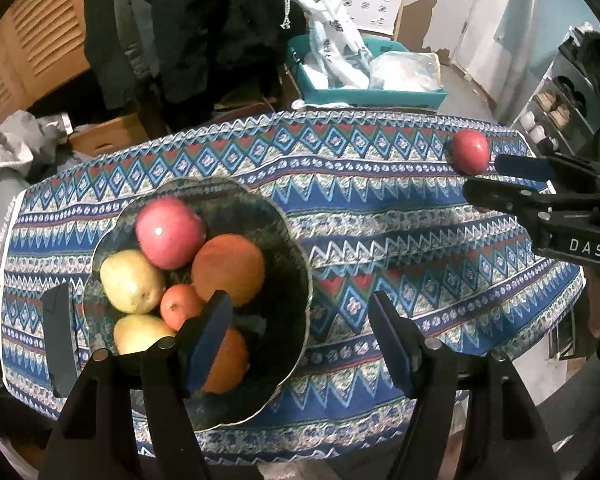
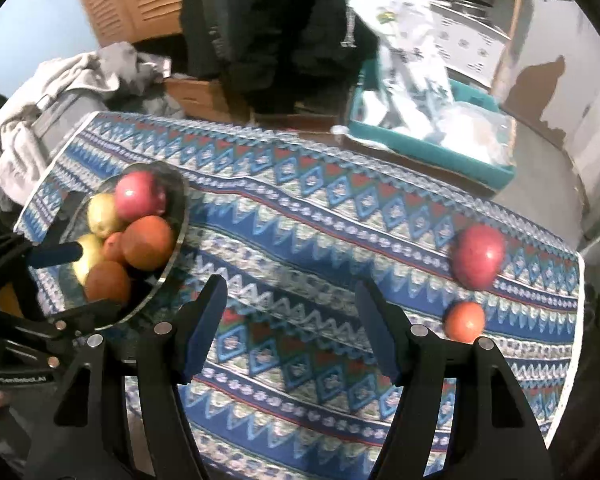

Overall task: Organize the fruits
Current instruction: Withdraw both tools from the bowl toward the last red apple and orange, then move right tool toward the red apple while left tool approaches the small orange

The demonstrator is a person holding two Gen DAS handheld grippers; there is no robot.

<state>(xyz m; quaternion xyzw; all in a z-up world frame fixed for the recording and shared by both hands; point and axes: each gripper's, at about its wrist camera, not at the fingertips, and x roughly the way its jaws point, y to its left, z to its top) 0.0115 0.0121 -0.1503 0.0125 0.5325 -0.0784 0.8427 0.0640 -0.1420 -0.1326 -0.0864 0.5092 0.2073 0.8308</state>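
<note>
A dark glass bowl [image 1: 292,248] on the patterned tablecloth holds a red apple [image 1: 170,232], two yellow pears [image 1: 130,280], two oranges [image 1: 228,268] and a small tangerine [image 1: 178,306]. The bowl also shows in the right wrist view [image 2: 180,208]. A second red apple [image 2: 478,256] and a small tangerine [image 2: 464,322] lie on the cloth at the right. My left gripper [image 1: 300,344] is open and empty beside the bowl's right side. My right gripper [image 2: 292,320] is open and empty over the cloth, left of the loose fruit; it shows in the left wrist view [image 1: 496,176] near the apple [image 1: 470,151].
The tablecloth [image 1: 380,208] covers a small table whose edges fall off near the loose fruit. Beyond the far edge stand a teal bin [image 1: 364,96] with plastic bags, a cardboard box [image 1: 108,136], grey clothes [image 1: 4,160] and a dark hanging coat.
</note>
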